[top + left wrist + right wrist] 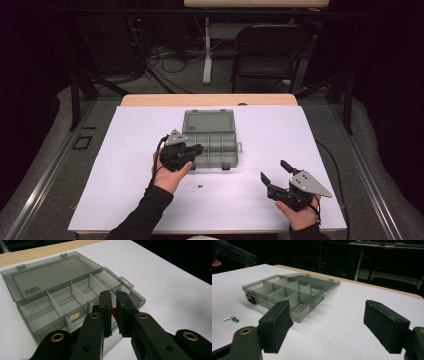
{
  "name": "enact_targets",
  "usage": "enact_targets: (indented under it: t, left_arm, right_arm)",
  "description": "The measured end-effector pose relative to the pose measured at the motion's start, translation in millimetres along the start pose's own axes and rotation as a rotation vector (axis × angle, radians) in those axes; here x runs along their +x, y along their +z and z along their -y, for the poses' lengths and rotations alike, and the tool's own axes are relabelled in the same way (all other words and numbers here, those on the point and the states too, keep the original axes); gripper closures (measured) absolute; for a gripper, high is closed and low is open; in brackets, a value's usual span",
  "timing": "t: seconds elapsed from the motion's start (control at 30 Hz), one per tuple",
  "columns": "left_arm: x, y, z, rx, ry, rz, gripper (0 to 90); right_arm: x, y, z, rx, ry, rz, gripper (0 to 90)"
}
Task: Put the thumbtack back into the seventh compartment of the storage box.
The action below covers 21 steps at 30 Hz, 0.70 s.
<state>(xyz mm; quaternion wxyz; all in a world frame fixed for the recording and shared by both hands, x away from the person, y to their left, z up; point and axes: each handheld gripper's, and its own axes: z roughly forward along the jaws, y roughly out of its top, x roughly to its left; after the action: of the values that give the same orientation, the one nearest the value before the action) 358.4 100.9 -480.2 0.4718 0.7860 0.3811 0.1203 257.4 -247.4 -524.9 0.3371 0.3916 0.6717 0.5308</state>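
One left gripper (196,149) over the near-left edge of the organizer box (220,147), jaws nearly together on a small red item (114,312), hard to identify. One box, lid open, mid-sheet. Two pushpins (198,187) near the front, one green, one clear. One right gripper (275,172), jaws wide apart, empty.

Glossy translucent grey plastic organiser box (212,136), matt white tabletop sheet (280,135)

A small red thing (114,312) sits just behind the left gripper (113,296), its closed jaws covering most of it; what it is cannot be told. The jaws also hide the box's (62,287) near corner, and the bottom edge cuts their arms off.
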Motion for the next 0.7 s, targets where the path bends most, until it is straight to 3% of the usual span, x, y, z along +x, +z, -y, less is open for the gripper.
enact_targets:
  t: [0.7]
  left_arm:
    - [-0.8,38.8,-4.1,0.038,-0.007,0.017,83.9]
  right_arm:
    - [-0.1,0.5,0.1,0.001,0.001,-0.001,21.0]
